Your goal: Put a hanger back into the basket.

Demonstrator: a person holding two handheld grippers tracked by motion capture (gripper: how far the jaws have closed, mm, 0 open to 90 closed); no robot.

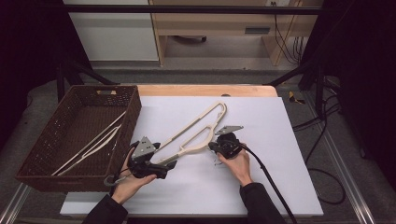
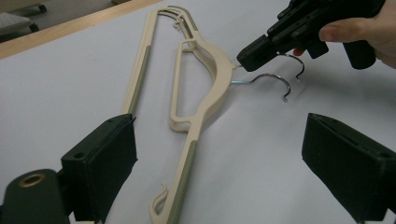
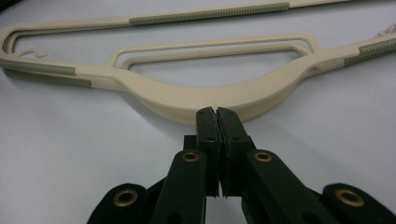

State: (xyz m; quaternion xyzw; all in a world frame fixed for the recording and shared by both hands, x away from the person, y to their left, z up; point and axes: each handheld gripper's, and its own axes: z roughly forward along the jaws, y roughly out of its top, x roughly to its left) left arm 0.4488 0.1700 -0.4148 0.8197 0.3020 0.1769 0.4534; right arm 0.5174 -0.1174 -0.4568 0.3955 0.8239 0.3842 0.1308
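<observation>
A cream plastic hanger (image 1: pixel 198 133) lies flat on the white sheet (image 1: pixel 261 186) that covers the table, running from about seven o'clock up to one o'clock in the high view, its looped end (image 1: pixel 219 108) farthest from the person. Grey ribbed strips (image 3: pixel 208 14) line its shoulders, and its thick curved middle (image 3: pixel 210 95) faces the right gripper (image 3: pixel 217 112). That gripper's jaws are pressed together with hardly a gap, their tips right at the hanger's neck where the wire hook starts; the left gripper view shows them (image 2: pixel 250 58) closed at the base of the metal hook (image 2: pixel 275 81), though whether they pinch the wire itself I cannot tell. The hook curls away on the sheet toward three o'clock in that view. The left gripper (image 1: pixel 147 161) sits at the hanger's lower end, at about seven o'clock from its middle, with its two black pads (image 2: pixel 105 163) spread wide and nothing between them but the sheet and the tip of the hanger's arm (image 2: pixel 175 196). A hand holds each gripper from the bottom edge, and a black cable (image 1: pixel 271 182) trails from the right one toward five o'clock. At nine o'clock from the hanger stands a dark brown woven basket (image 1: pixel 32 175), just beside the sheet's left edge, with another pale hanger (image 1: pixel 91 147) lying slantwise inside it.
</observation>
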